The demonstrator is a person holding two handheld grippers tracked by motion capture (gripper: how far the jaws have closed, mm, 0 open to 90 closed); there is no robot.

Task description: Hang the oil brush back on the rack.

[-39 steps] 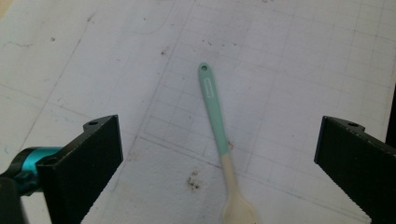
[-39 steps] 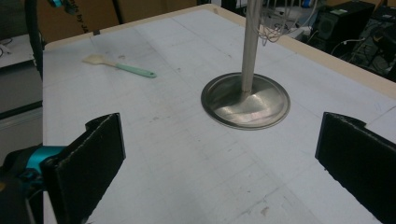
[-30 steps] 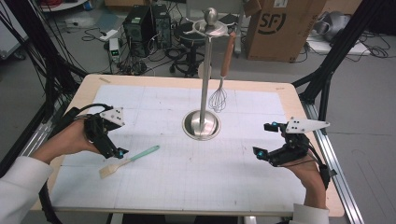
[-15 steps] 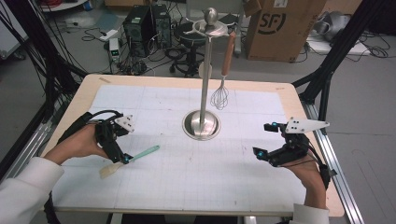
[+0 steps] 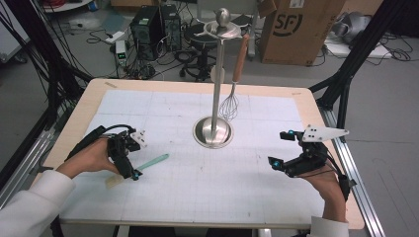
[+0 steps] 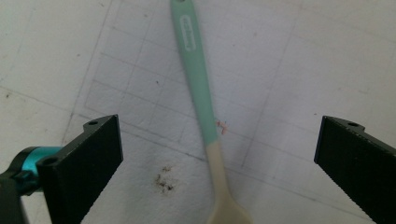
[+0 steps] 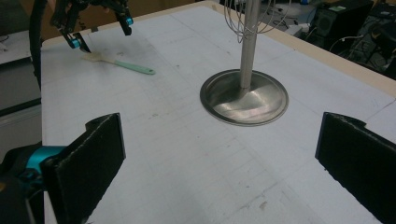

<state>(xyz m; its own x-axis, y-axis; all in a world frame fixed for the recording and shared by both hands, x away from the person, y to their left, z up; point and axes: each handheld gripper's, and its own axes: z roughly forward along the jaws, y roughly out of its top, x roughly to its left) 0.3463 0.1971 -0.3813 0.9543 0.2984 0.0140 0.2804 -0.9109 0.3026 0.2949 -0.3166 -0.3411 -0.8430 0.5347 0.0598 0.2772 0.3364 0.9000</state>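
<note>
Just above the spatula [image 6: 201,107], the left gripper [image 6: 219,154] hung with its jaws spread wide, one on either side of the utensil and neither touching it. Seen from its own camera, the green handle ran toward twelve o'clock and the cream blade end sat at six, between the black jaws. From the high view, the spatula [image 5: 148,165] lay flat on the white gridded mat [image 5: 247,187], at about eight o'clock from the metal stand [image 5: 213,129] at the table's middle, with the left gripper [image 5: 129,163] over its blade half. A whisk [image 5: 230,101] hung from the stand's top. The right gripper [image 5: 284,150] was held well apart at about four o'clock from the stand, jaws also wide open and holding nothing; its camera looked across the mat toward the stand's base [image 7: 243,97].
</note>
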